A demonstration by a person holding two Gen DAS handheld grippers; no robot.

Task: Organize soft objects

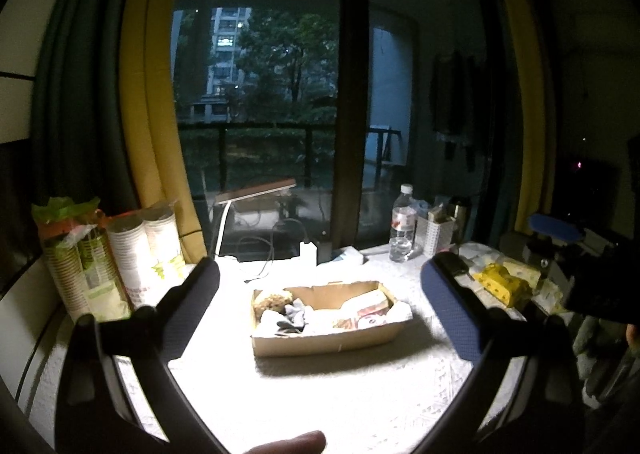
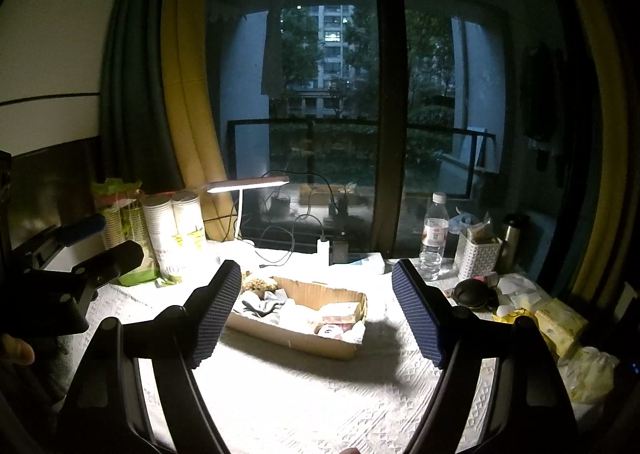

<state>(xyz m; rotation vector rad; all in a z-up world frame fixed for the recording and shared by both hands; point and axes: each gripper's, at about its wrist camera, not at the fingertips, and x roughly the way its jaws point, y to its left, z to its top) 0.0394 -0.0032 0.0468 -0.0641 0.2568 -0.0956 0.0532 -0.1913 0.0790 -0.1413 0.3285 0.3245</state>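
Observation:
A shallow cardboard box (image 1: pixel 320 342) (image 2: pixel 296 338) sits mid-table on the white cloth. It holds soft things: a grey sock (image 1: pixel 294 318) (image 2: pixel 264 306), a brown fuzzy item (image 1: pixel 276 300) (image 2: pixel 260 284) and pale packets (image 1: pixel 368 310) (image 2: pixel 340 314). My left gripper (image 1: pixel 320 282) is open and empty, held above the table in front of the box. My right gripper (image 2: pixel 316 282) is open and empty too, hovering just short of the box. Each gripper shows at the edge of the other's view.
Stacked paper cups (image 1: pixel 140 254) (image 2: pixel 176 230) stand at back left beside a lit desk lamp (image 2: pixel 248 185). A water bottle (image 1: pixel 402 225) (image 2: pixel 434 238), a white basket (image 2: pixel 478 258), a yellow cloth (image 1: pixel 502 282) and tissue packs (image 2: pixel 560 326) crowd the right side. Glass doors stand behind.

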